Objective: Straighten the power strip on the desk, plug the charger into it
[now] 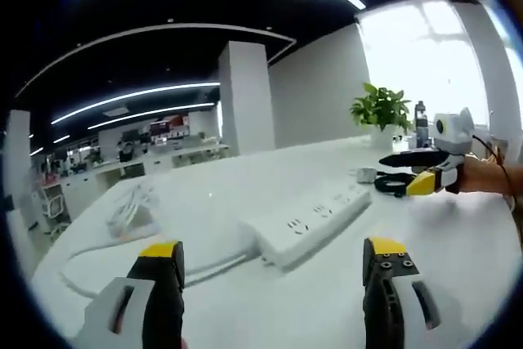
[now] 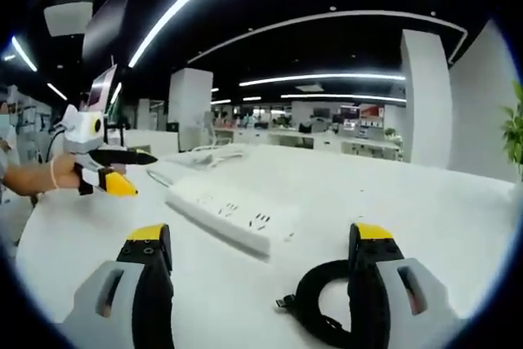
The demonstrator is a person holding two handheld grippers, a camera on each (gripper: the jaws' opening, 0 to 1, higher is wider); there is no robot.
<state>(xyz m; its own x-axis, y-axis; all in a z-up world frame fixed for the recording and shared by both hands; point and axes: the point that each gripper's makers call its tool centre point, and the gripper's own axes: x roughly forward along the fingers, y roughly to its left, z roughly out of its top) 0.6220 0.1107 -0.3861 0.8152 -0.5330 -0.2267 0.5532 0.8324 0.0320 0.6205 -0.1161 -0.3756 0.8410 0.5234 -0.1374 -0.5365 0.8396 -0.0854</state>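
In the left gripper view, the left gripper (image 1: pixel 274 261) hangs low over the white counter (image 1: pixel 458 251) with its jaws spread wide and nothing between them. A loose white cable (image 1: pixel 122 210) lies heaped at the far left, and a white cord (image 1: pixel 98 271) loops from it toward the power strip (image 1: pixel 315 222), which lies at a slant just ahead of the jaws, sockets up. Beyond its far end sits a small charger (image 1: pixel 365 175) with a coiled black cable (image 1: pixel 395 181) beside it. At the right the other gripper (image 1: pixel 426 176) hovers over that coil, held by a hand; I cannot tell its jaw state from here. A potted plant (image 1: pixel 381 112) stands behind.

In the right gripper view, the right gripper (image 2: pixel 261 255) also stands wide open and empty. The left gripper shows far left, above the counter. The power strip runs diagonally across the middle, well apart from both. A black cable coil lies beside the right jaw.
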